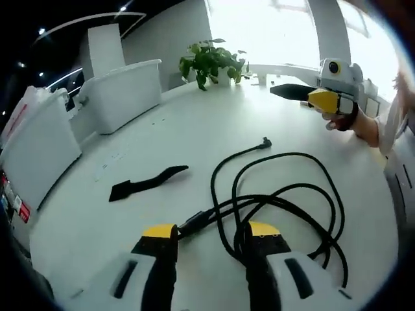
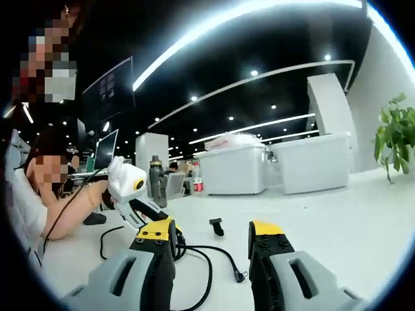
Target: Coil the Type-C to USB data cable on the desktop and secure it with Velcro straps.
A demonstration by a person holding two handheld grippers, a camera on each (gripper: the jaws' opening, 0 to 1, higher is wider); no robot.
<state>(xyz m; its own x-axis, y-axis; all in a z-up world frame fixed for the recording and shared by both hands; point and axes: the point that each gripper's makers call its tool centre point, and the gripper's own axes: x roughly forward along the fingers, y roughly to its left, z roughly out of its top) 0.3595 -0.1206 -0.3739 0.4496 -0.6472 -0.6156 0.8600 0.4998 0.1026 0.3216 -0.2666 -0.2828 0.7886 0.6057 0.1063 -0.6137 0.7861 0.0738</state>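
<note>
A broad white table (image 1: pixel 194 129) curves away toward bright windows (image 1: pixel 272 26) on the far side, where daylight washes everything pale. A leafy potted plant (image 1: pixel 211 61) stands at the table's far edge. To the left sit white storage bins (image 1: pixel 123 94). Overhead, a dark ceiling (image 2: pixel 259 45) carries long curved light strips (image 2: pixel 246 13) and small spotlights. Monitors (image 2: pixel 107 149) stand far left.

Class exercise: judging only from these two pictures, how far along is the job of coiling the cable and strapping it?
Done: little; the black cable lies in loose, uneven loops on the white desktop, one plug end free. In hand: the left gripper stands open around a stretch near the other connector; the right gripper hovers open above the desk. Left: tightening the coil and wrapping it with the Velcro strap, which lies flat, unused.
</note>
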